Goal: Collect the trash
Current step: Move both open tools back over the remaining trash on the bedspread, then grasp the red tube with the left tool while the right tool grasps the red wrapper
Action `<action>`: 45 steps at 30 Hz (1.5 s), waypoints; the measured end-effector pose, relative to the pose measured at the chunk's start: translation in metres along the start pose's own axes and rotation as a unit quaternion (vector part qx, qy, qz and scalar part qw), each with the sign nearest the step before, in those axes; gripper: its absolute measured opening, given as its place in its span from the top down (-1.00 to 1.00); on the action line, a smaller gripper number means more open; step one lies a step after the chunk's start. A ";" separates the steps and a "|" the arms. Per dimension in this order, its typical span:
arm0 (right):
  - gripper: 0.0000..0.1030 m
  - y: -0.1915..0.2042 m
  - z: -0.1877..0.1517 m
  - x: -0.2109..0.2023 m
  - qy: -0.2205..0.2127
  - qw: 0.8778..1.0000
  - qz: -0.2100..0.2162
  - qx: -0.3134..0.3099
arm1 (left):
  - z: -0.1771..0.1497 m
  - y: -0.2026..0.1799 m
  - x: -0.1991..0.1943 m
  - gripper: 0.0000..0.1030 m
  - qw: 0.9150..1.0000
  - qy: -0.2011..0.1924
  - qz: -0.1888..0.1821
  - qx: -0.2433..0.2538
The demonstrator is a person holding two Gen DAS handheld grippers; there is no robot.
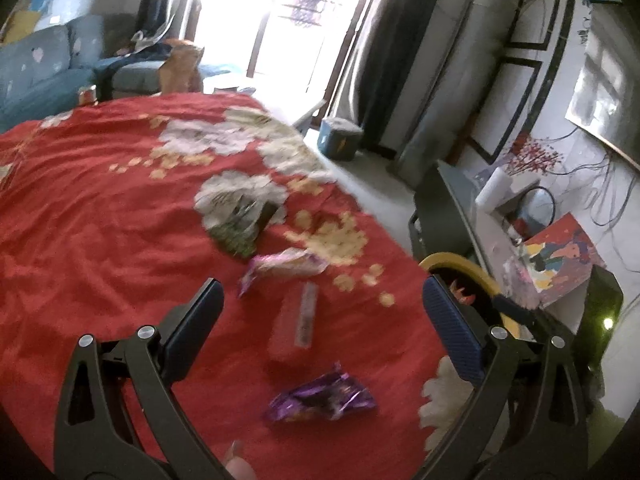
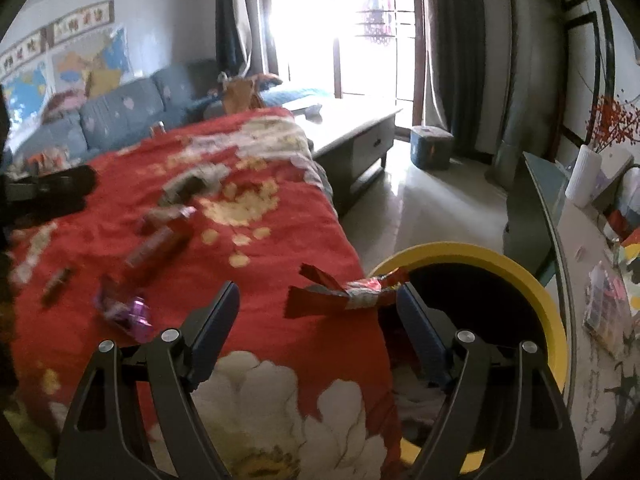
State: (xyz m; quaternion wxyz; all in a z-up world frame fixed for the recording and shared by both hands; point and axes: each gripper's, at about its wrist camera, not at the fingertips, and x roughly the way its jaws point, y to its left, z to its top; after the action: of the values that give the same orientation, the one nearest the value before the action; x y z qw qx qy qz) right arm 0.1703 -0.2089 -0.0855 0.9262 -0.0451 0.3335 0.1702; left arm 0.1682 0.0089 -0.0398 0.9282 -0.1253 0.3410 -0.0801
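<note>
Left gripper (image 1: 323,312) hovers over the red quilt (image 1: 100,220) with jaws spread wide and nothing between them; a purple wrapper (image 1: 322,398) lies near, a clear tube (image 1: 296,322) just beyond it, then a pink wrapper (image 1: 284,264) and a green wrapper (image 1: 240,228) farther off. Right gripper (image 2: 318,302) is likewise wide open near the quilt's right edge; a red wrapper (image 2: 340,292) shows between the fingertips, its right end at the right finger, contact unclear. The yellow-rimmed bin (image 2: 532,280) stands just right of the quilt, beside the right finger.
</note>
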 end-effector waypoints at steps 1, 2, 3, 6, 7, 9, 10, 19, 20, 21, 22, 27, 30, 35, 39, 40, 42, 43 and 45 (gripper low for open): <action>-0.51 -0.001 -0.001 0.005 0.002 1.000 -0.001 -0.001 | -0.003 0.003 0.002 -0.77 1.000 0.006 0.003 -0.001; -0.48 -0.001 -0.001 0.010 0.004 1.000 -0.001 -0.003 | -0.007 0.007 0.004 -0.77 1.000 0.015 0.006 -0.002; -0.45 0.000 -0.002 0.016 0.007 1.000 -0.003 -0.008 | -0.010 0.010 0.007 -0.77 1.000 0.024 0.007 -0.005; -0.24 0.001 -0.004 0.030 0.014 1.000 -0.009 -0.022 | -0.021 0.014 0.014 -0.77 0.999 0.047 0.008 -0.004; -0.09 0.002 -0.005 0.036 0.020 0.999 -0.012 -0.028 | -0.024 0.015 0.017 -0.77 0.998 0.055 0.008 -0.003; 0.10 0.004 -0.008 0.044 0.024 0.999 -0.019 -0.035 | -0.030 0.016 0.024 -0.71 0.998 0.069 0.008 -0.003; 0.18 0.003 -0.008 0.046 0.023 0.999 -0.021 -0.035 | -0.033 0.016 0.027 -0.54 0.997 0.075 0.006 -0.004; 0.61 0.002 -0.010 0.045 0.009 1.000 -0.010 -0.017 | -0.036 0.025 0.049 -0.23 0.995 0.096 -0.016 -0.039; 0.63 0.001 -0.010 0.044 0.007 1.000 -0.008 -0.013 | -0.033 0.025 0.051 -0.23 0.995 0.095 -0.016 -0.040; 0.64 0.001 -0.010 0.041 0.005 1.000 -0.007 -0.010 | -0.030 0.024 0.053 -0.23 0.995 0.095 -0.015 -0.038; 0.64 0.001 -0.009 0.039 0.001 1.000 -0.005 -0.006 | -0.029 0.023 0.055 -0.22 0.995 0.095 -0.014 -0.037; 0.65 0.003 -0.009 0.028 -0.010 1.000 0.005 -0.003 | -0.023 0.024 0.071 -0.02 0.993 0.110 -0.009 -0.039; 0.65 0.004 -0.008 0.021 -0.016 1.000 0.014 0.002 | -0.022 0.025 0.075 0.41 0.993 0.114 -0.004 -0.037; 0.66 0.007 -0.006 0.010 -0.024 0.999 0.029 0.012 | -0.022 0.026 0.070 0.44 0.994 0.107 -0.010 -0.034; 0.66 0.011 -0.004 0.000 -0.031 0.998 0.043 0.016 | -0.021 0.027 0.061 0.45 0.994 0.096 -0.025 -0.042; 0.66 0.012 -0.004 -0.003 -0.032 0.998 0.046 0.016 | -0.020 0.028 0.057 0.46 0.994 0.093 -0.033 -0.047; 0.66 0.014 -0.002 -0.008 -0.035 0.997 0.059 0.023 | -0.019 0.030 0.051 0.46 0.993 0.088 -0.049 -0.060; 0.66 0.014 -0.001 -0.011 -0.035 0.997 0.063 0.026 | -0.017 0.032 0.049 0.46 0.992 0.087 -0.056 -0.067; 0.66 0.016 0.000 -0.015 -0.037 0.996 0.070 0.028 | -0.015 0.035 0.043 0.48 0.991 0.085 -0.070 -0.081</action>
State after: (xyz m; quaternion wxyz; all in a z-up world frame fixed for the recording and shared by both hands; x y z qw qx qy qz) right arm 0.1538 -0.1979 -0.0759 0.9248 0.0107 0.3056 0.2263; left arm 0.1931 0.0297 -0.0870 0.8748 -0.2168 0.4141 -0.1271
